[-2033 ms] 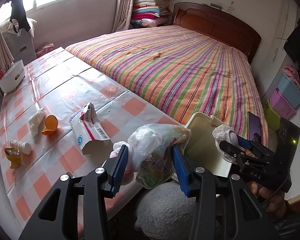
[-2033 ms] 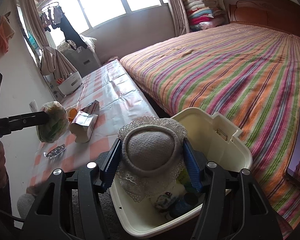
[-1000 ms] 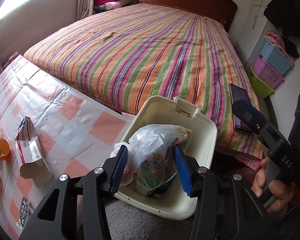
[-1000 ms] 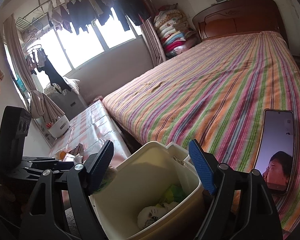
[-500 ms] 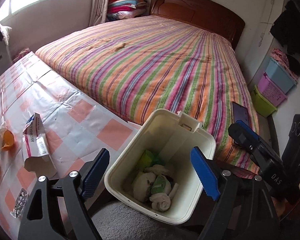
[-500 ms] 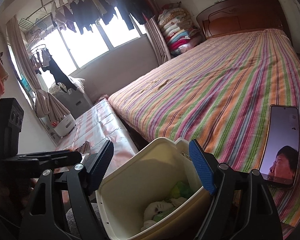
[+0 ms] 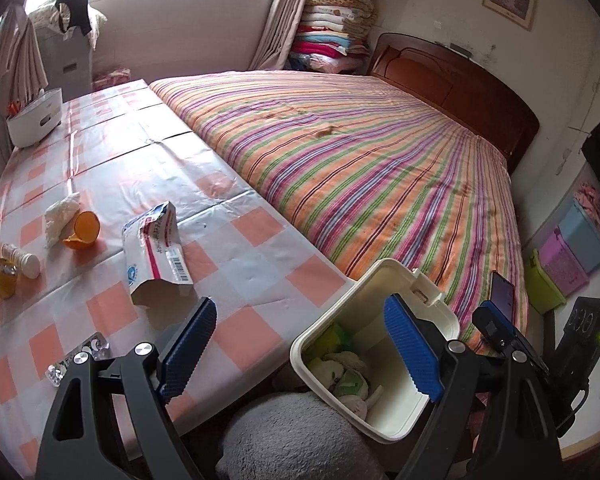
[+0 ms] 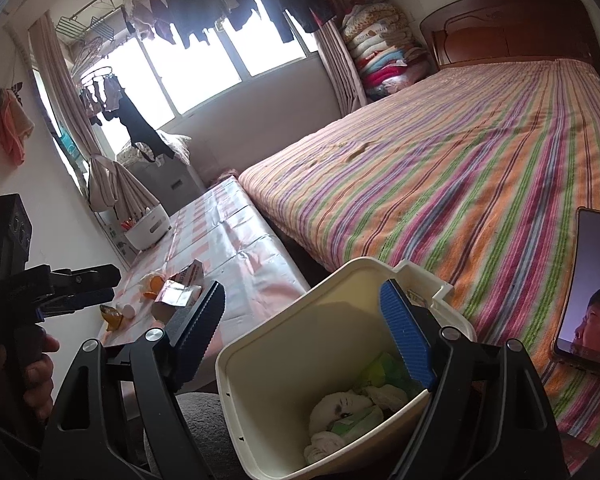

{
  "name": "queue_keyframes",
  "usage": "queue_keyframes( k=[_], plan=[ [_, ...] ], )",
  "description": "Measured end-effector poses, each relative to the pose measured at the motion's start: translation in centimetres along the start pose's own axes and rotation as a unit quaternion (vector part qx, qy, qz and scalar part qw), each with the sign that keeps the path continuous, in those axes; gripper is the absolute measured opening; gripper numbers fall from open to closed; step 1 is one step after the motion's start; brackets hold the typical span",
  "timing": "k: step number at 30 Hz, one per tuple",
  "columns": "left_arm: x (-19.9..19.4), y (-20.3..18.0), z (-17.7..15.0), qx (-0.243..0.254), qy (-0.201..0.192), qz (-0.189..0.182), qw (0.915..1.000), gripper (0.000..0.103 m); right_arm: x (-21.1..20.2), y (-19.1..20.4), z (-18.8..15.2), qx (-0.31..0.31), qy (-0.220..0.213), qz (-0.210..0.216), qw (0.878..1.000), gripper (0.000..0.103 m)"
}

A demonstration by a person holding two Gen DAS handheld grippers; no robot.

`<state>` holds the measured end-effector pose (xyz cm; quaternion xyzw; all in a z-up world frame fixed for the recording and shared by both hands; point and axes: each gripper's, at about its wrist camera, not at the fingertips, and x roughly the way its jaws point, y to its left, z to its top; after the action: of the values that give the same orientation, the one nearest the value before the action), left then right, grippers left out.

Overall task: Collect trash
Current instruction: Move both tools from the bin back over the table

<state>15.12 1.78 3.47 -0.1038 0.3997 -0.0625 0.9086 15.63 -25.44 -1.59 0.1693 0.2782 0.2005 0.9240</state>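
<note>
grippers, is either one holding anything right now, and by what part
Nothing is held. The left gripper is open and empty; the right gripper is opening with only the bin behind it, untouched.

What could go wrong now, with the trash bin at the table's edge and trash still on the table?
1. The trash bin stands tilted below the table edge; a nudge might tip it.
2. The torn carton is open, so it may crumple or spill when gripped.
3. The phone lies near the bed's edge and might be knocked off.
</note>
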Motion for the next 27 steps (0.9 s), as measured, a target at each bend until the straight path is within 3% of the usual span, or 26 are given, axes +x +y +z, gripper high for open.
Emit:
queue_keyframes(
  k=[14,27],
  plan=[
    [-2.8,6.6,-1.9,-0.069,-0.014,0.026,0.9971,0.083,1.7,3.8,0.5,-0.038,0.022,0.026,0.999,0.080],
    [-6.5,14.0,-4.1,-0.143,-0.044,0.064,0.9867,0.083,5.7,12.7,0.9,-0.098,0.080,0.096,0.987,0.082]
  ],
)
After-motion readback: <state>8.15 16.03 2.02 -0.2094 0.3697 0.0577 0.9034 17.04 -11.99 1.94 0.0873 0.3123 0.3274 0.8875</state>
